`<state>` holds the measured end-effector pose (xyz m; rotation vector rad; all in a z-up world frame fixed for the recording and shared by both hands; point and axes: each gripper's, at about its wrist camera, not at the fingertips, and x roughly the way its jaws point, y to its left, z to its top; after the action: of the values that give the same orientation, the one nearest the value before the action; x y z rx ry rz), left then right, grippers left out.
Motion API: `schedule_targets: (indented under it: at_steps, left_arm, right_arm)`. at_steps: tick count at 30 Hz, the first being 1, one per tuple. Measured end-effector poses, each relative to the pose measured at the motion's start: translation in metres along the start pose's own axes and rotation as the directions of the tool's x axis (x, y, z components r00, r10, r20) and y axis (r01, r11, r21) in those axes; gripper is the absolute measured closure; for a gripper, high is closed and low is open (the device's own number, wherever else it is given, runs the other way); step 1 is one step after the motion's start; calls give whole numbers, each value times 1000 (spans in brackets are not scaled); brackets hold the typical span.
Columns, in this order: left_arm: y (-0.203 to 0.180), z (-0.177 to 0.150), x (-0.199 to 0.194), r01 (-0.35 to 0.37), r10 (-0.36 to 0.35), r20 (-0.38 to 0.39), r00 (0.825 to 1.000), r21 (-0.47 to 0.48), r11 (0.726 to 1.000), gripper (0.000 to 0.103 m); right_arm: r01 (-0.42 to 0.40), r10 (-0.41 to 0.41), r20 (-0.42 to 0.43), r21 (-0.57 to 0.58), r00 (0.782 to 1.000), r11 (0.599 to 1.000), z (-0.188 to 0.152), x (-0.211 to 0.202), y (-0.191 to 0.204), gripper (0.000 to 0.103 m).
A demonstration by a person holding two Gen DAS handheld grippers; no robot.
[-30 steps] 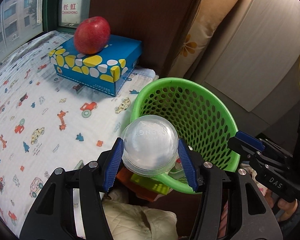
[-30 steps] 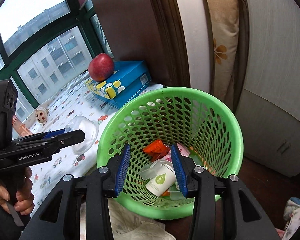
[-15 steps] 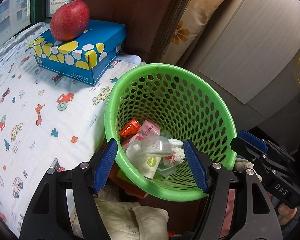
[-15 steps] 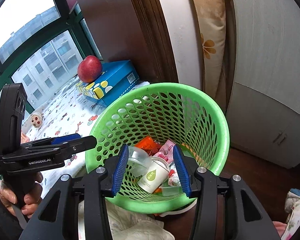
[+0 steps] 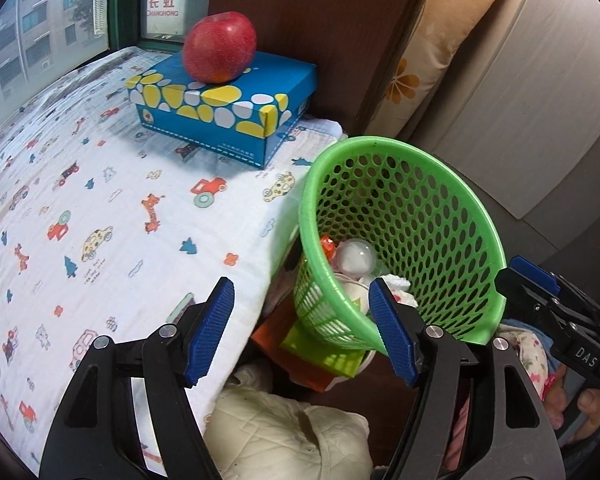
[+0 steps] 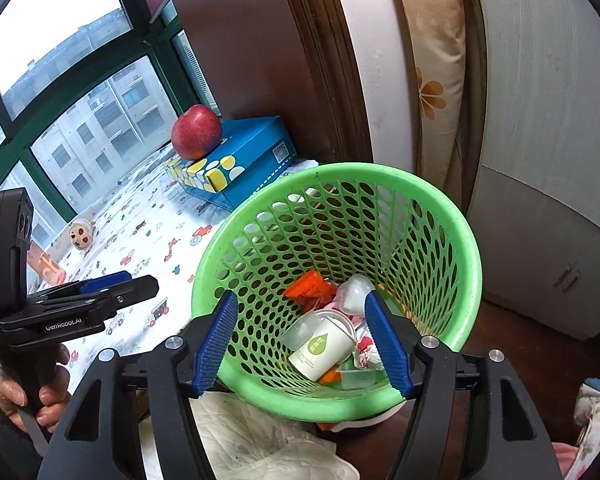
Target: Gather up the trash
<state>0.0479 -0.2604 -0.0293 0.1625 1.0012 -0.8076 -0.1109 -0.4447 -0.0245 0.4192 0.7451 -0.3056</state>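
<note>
A green mesh basket (image 6: 340, 172) stands beside the cloth-covered ledge and holds trash: a white paper cup with a green drop logo (image 6: 324, 350), an orange wrapper (image 6: 308, 286) and a clear dome lid (image 6: 354, 292). My right gripper (image 6: 300, 344) straddles the basket's near rim, jaws opening, pads off the rim. In the left wrist view my left gripper (image 5: 300, 332) hangs over the ledge's edge left of the basket (image 5: 400, 148), jaws opening and empty. The dome lid (image 5: 356, 258) lies inside. The right gripper (image 5: 510, 276) shows at the basket's right side.
A red apple (image 5: 220, 46) rests on a blue tissue box (image 5: 228, 108) at the back of the printed cloth (image 5: 100, 220). A small doll-faced toy (image 6: 80, 234) lies by the window. A cabinet (image 6: 548, 140) and a flowered pillow (image 6: 432, 80) stand behind the basket. White quilted fabric (image 5: 284, 436) lies below.
The dome lid left my left gripper and now lies in the basket. That gripper swung over the basket, then back left over the ledge. The right jaws spread wider.
</note>
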Motion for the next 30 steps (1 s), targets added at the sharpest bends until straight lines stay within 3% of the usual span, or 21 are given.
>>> schedule_targets:
  at_steps: [11,18,30]
  left_arm:
    - [42,-22,-37,-106,110,63,992,-63,992,17]
    - [66,-35,-65,-182,191,101,976,-95,979,10]
    - [106,-62,-99,-270,297,117,947,-207,940,9]
  right_arm:
    - [-78,78,-4,-77,997,994,2,7,53,24]
    - [-121,121,-6,-134,993,984,4,15,91,18]
    - [-143,148,6,-220,989,965,-3,17,139,14]
